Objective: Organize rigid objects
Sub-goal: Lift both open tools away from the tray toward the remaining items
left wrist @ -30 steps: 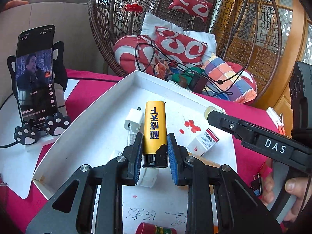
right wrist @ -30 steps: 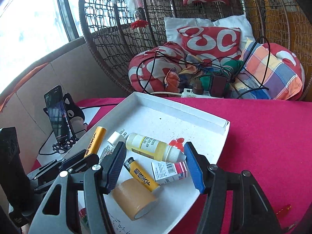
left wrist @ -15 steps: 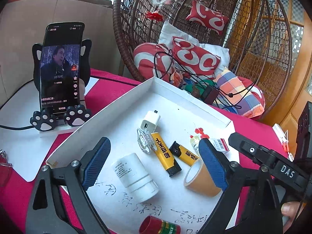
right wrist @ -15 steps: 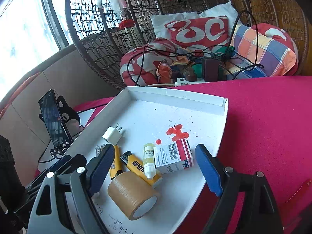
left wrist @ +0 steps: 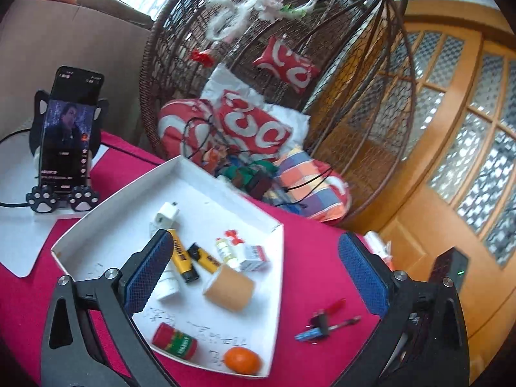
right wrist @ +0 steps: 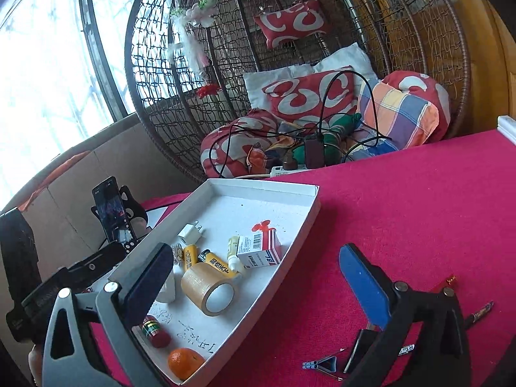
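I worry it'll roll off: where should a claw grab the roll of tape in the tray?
The roll of tape lies on its side in the white tray. Come from above and pinch its two flat ends, the open core facing forward; pads on the curved wall might slip.

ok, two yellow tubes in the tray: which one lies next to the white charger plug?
The longer yellow tube, its top end by the white charger plug. The shorter yellow tube lies right of it, by the tape roll.

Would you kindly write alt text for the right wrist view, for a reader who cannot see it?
The right tool, its jaws opening with nothing between them, hangs over a shallow white cardboard tray on a crimson tablecloth. The tray holds a brown tape roll, an orange mandarin and a small red-and-white box.
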{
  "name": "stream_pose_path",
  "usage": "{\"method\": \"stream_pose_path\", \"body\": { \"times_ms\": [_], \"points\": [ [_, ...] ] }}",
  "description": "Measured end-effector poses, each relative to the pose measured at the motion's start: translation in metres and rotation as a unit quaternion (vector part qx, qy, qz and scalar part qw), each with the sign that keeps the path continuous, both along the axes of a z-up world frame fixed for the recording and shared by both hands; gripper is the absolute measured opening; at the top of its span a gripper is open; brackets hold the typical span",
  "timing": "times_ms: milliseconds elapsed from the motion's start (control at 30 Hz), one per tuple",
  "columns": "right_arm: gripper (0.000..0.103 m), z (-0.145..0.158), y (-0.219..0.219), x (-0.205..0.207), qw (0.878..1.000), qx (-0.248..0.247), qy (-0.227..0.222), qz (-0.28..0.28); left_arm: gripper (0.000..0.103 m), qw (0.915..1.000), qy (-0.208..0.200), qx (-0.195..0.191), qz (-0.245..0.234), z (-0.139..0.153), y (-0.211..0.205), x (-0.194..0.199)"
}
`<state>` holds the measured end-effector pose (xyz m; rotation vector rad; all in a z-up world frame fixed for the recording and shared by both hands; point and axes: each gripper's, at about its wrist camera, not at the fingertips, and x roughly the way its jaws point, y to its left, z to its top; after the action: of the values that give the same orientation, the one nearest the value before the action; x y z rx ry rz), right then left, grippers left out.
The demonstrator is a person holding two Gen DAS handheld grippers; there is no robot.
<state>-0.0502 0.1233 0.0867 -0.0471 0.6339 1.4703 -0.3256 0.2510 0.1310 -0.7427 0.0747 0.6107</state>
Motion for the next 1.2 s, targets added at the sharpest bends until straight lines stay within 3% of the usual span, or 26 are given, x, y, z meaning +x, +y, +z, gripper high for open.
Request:
{"method": "stream_pose_path", "body": {
  "times_ms": [67, 167, 267, 433, 500, 567, 633, 733, 1033, 1100, 1200],
  "points": [
    [0.103, 0.009, -0.017, 0.012, 1.000, 0.017, 0.008, -0.013, 0.103, 0.9908, -0.120, 0.012, -0.060, 0.037, -0.015, -0.029],
    [0.103, 0.022, -0.041, 0.029, 0.998, 0.047, 0.030, -0.037, 0.103, 0.9547, -0.264, 0.059, -0.124, 0.096, -0.045, -0.071],
    [0.103, 0.031, -0.062, 0.044, 0.995, 0.073, 0.048, -0.052, 0.103, 0.9038, -0.382, 0.098, -0.167, 0.142, -0.077, -0.107],
    [0.103, 0.031, -0.078, 0.058, 0.992, 0.086, 0.064, -0.062, 0.103, 0.7955, -0.508, 0.161, -0.289, 0.199, -0.122, -0.140],
    [0.103, 0.028, -0.080, 0.064, 0.992, 0.085, 0.074, -0.064, 0.103, 0.7739, -0.521, 0.176, -0.313, 0.214, -0.135, -0.143],
    [0.103, 0.024, -0.084, 0.070, 0.991, 0.082, 0.089, -0.064, 0.103, 0.7619, -0.523, 0.187, -0.333, 0.225, -0.142, -0.143],
    [0.103, 0.022, -0.087, 0.074, 0.990, 0.080, 0.102, -0.063, 0.103, 0.7553, -0.522, 0.188, -0.349, 0.234, -0.148, -0.138],
    [0.103, 0.021, -0.092, 0.077, 0.989, 0.082, 0.107, -0.065, 0.103, 0.7631, -0.514, 0.191, -0.343, 0.241, -0.151, -0.135],
    [0.103, 0.026, -0.105, 0.078, 0.988, 0.096, 0.101, -0.066, 0.103, 0.7577, -0.529, 0.171, -0.342, 0.230, -0.154, -0.133],
    [0.103, 0.025, -0.106, 0.079, 0.988, 0.097, 0.102, -0.067, 0.103, 0.7657, -0.526, 0.172, -0.327, 0.228, -0.154, -0.131],
    [0.103, 0.024, -0.107, 0.079, 0.988, 0.097, 0.105, -0.063, 0.103, 0.7620, -0.521, 0.157, -0.351, 0.231, -0.155, -0.119]
  ]
}}
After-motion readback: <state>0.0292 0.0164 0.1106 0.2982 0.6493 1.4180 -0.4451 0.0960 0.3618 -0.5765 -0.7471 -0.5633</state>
